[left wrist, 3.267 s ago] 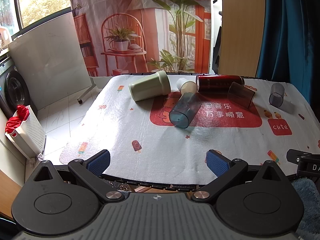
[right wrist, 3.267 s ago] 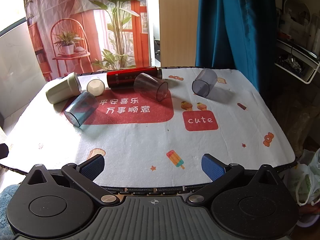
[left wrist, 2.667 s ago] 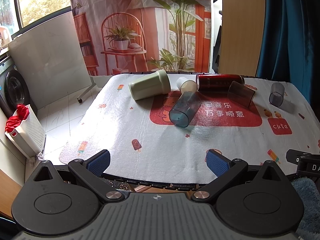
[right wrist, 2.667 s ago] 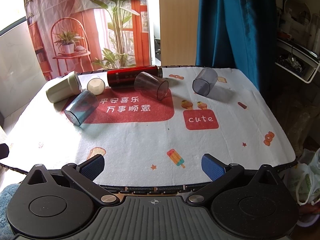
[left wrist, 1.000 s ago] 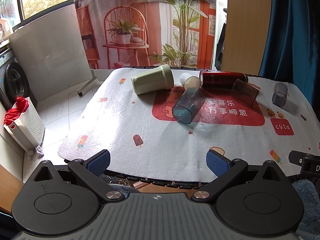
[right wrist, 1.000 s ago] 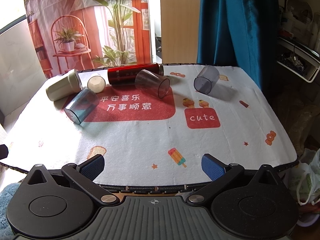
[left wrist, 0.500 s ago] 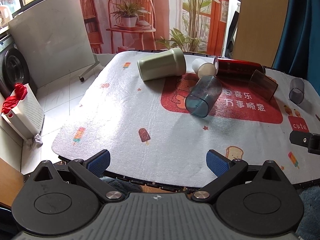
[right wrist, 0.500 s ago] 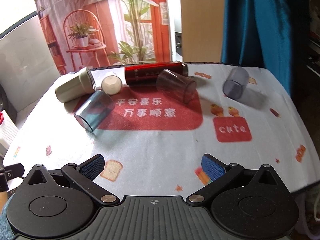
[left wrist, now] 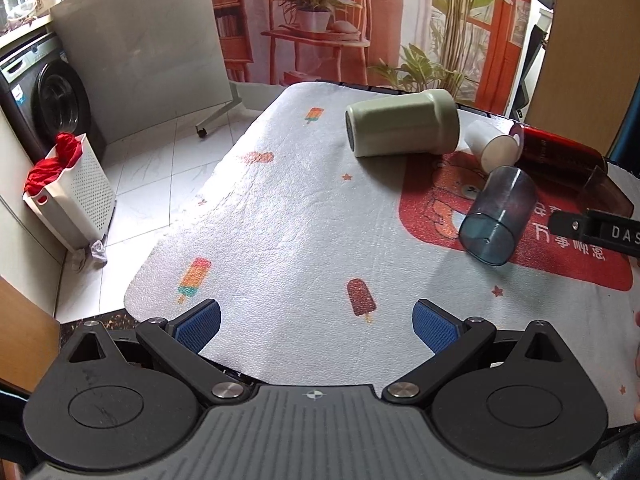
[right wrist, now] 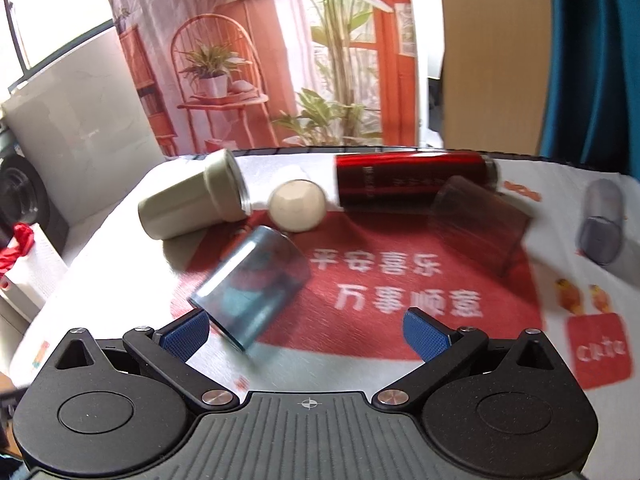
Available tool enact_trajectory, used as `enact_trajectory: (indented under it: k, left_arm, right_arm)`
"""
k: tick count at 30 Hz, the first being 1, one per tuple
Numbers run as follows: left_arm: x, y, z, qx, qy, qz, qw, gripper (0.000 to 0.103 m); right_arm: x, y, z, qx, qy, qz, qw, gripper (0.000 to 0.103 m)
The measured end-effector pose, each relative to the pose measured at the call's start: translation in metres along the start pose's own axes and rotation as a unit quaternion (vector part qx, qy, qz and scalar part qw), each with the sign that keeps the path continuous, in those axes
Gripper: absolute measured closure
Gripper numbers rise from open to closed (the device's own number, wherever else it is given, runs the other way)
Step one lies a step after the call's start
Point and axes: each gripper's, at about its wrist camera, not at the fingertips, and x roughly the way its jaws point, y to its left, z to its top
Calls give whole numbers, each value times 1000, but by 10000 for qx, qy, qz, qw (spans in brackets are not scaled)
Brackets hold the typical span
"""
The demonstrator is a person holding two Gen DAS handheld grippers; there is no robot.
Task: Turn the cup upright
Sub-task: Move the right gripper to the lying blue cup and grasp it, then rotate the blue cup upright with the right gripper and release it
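**Hovering Over Tipped Cups**

We see a white printed cloth (left wrist: 288,216) with a red panel of Chinese characters and "cute" (right wrist: 600,346). The blue cup (right wrist: 252,284) lies on its side, seemingly just ahead of our right gripper (right wrist: 306,330). Both it and the left gripper (left wrist: 316,326) stand wide, holding nothing. Behind hangs a plant-print backdrop (left wrist: 360,20).

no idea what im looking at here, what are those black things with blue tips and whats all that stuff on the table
Those are two hand-held tongs, one in each of a person's hands, each with a camera looking forward along its blue-padded fingers. One picture is from the left tongs, the other from the right tongs. Both are open and hold nothing.

On the printed tablecloth, everything lies on its side: a blue tumbler nearest the right tongs, a pale green cup, a small white cup, a red bottle, a smoky brown tumbler and a grey tumbler.
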Motion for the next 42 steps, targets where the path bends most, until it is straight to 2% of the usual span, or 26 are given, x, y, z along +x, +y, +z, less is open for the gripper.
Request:
enact_trajectory:
  k: [2,5,9,15,17,19,21,28,34,42]
  left_arm:
    - [5,5,0,-83,67,-16,9999,0]
    - [8,12,-4,-130,112,-3,9999,0]
    - [10,17,-5,-189,150,6,9997,0]
    - [13,20,-4,-250,162,16,9996,0]
    - [13,21,-5,-259,152,16,9995,0]
    - [14,20,-5,-268,155,13,9995,0]
    - [13,19,-5,-266,153,-2,9995,0]
    - [7,7,-9,-173,113,-94,9997,0]
    - [1,2,-11,-95,97,-115,9998,0]
    - [-7,-3,-10,-99,77,-151,9998,0]
  right_arm:
    - [19,7,2,20,8,158,9999,0]
    - [46,21,6,42,175,153,9997,1]
    - [74,26,7,600,515,310,9964,15]
    - [92,29,6,971,619,330,9928,26]
    - [91,27,4,970,640,386,9925,29]
    - [86,22,3,947,700,496,9918,38]
    - [75,22,3,863,820,595,9911,42]
    - [44,27,-15,315,1190,748,9896,42]
    - [19,32,-37,-97,1274,820,9884,42]
    - [0,27,-49,-51,1409,820,9866,41]
